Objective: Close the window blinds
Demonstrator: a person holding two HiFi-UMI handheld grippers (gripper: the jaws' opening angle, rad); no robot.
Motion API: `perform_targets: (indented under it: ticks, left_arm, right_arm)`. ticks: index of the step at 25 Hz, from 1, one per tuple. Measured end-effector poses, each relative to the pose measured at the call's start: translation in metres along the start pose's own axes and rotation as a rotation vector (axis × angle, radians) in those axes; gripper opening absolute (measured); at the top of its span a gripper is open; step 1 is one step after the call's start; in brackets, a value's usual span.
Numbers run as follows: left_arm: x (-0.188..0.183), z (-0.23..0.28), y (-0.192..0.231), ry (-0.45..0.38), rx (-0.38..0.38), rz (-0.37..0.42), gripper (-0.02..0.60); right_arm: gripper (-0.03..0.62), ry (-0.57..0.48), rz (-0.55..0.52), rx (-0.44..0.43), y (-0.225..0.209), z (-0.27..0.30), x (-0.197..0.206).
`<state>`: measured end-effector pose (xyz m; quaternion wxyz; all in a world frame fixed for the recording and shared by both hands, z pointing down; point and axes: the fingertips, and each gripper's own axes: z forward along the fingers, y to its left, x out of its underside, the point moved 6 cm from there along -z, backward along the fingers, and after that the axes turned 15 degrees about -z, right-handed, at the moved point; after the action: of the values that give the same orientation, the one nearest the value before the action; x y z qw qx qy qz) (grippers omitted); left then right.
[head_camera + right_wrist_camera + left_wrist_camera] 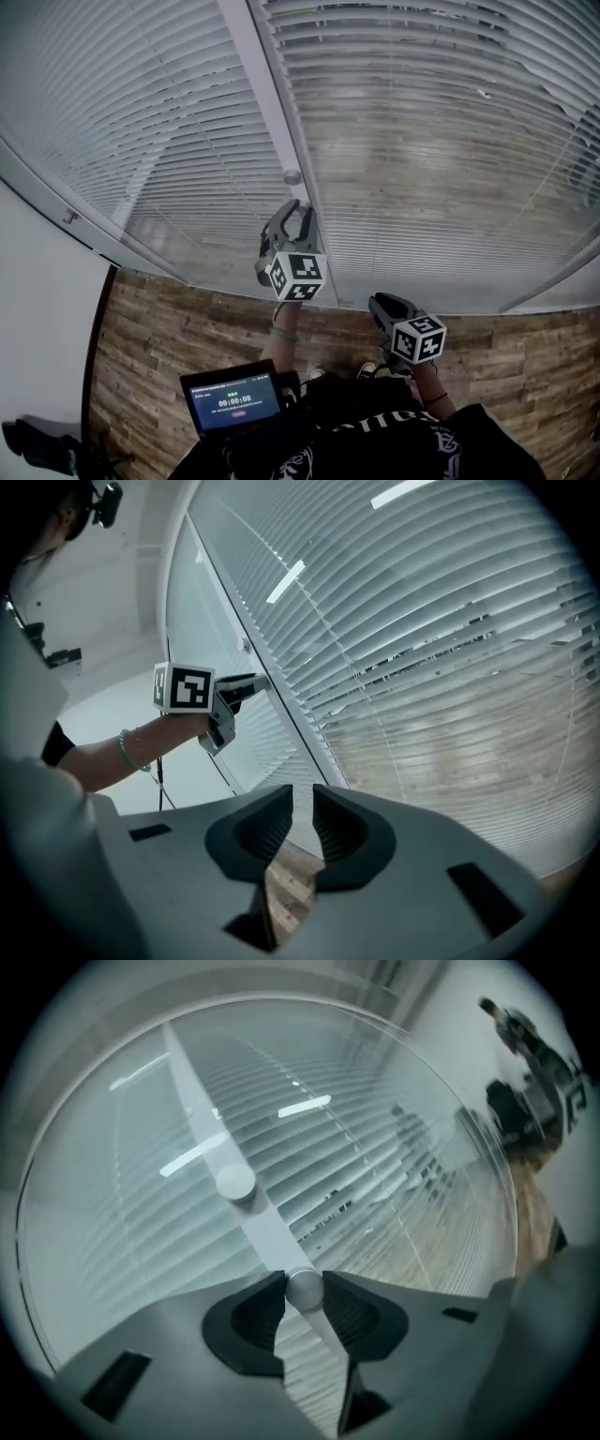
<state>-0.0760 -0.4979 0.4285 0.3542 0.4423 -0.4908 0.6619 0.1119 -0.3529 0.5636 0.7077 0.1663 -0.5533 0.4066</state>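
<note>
As recorded from the head view, the blinds [441,141] fill the panes to left and right of a pale frame post [265,94], with the slats standing part open. The left gripper [296,214] is raised against that post, just nearer than a small round far knob [292,175]; the right gripper [380,307] hangs low at the right, well apart from the post.

Left gripper view: the jaws are closed on a second, near knob [303,1288], one pad touching each side of it; the far knob lies further along the post, untouched.

Right gripper view: the jaws stand a little apart with nothing between them; only wooden floor [281,892] shows through the gap.

Assessment: the slats look thin, light and easily bent, and appear to sit behind glass, so they are no place to take hold. The near knob is the proper point; it looks small, rigid and smooth, hence liable to slip. It is best gripped squarely across its sides, well into the ribbed pads, and worked steadily without wrenching.
</note>
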Motion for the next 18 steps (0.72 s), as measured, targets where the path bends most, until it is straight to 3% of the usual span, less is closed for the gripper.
perform_targets:
  ticks: [2,7,13,15,16,18]
  left_arm:
    - [0.0,-0.002,0.005,-0.041,0.039,-0.268,0.127]
    - [0.013,-0.005,0.015,-0.153,0.136,-1.091,0.127]
    - [0.026,0.004,0.018,-0.251,0.348,-1.909,0.127]
    - [0.031,0.003,0.018,-0.266,0.386,-2.102,0.127]
    - [0.033,0.002,0.018,-0.264,0.386,-2.156,0.127]
    - [0.036,0.003,0.019,-0.26,0.386,-2.155,0.127]
  right_arm:
    - [0.078,0.001,-0.001,-0.002,0.0,0.001,0.0]
    - [0.078,-0.002,0.008,-0.001,-0.002,0.001,0.007]
    - [0.078,0.002,0.01,-0.006,-0.002,0.005,0.003]
    - [0.078,0.003,0.009,-0.01,-0.001,0.005,0.003]
    - [0.078,0.003,0.008,-0.013,-0.001,0.005,0.003]
    - [0.078,0.005,0.004,-0.016,0.0,0.006,0.003]
